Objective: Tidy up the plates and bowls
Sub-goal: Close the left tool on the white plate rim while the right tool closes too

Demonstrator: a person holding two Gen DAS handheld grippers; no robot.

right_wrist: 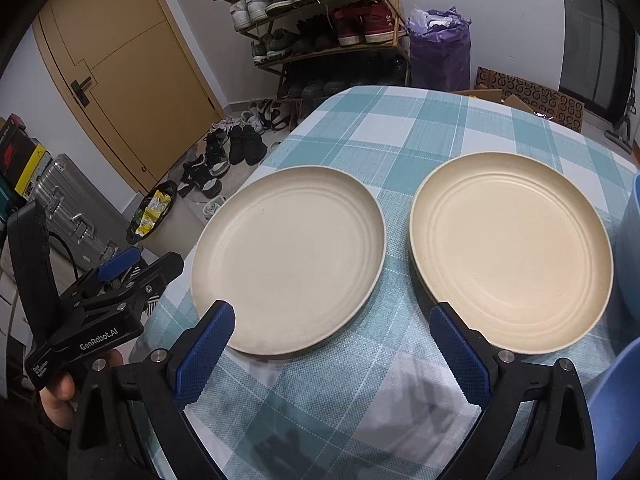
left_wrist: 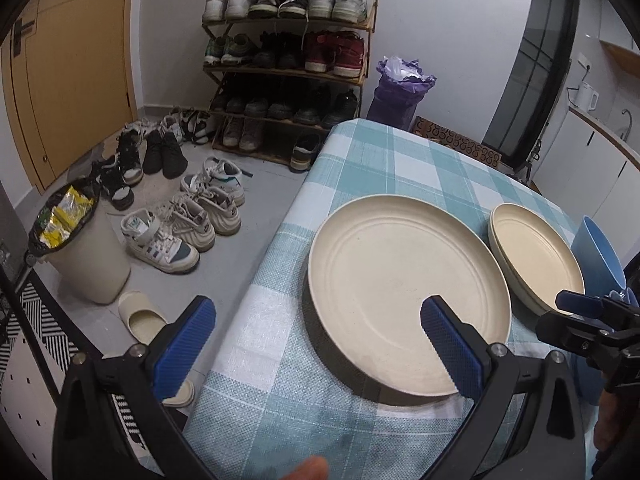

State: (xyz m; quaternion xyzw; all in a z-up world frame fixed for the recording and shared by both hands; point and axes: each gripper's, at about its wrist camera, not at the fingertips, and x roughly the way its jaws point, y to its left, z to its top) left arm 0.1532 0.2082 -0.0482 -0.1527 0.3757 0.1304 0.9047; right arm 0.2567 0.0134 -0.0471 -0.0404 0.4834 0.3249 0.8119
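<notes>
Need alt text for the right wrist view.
Two cream plates, left plate and right plate, lie side by side, apart, on a teal checked tablecloth. The open right tongs hover at their near rims, holding nothing; a shoe rack stands behind.

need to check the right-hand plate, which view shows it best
The right wrist view: the right-hand plate shows whole, rings and rim clear. The left wrist view shows it small at the edge, its near rim cut off by the right gripper.
</notes>
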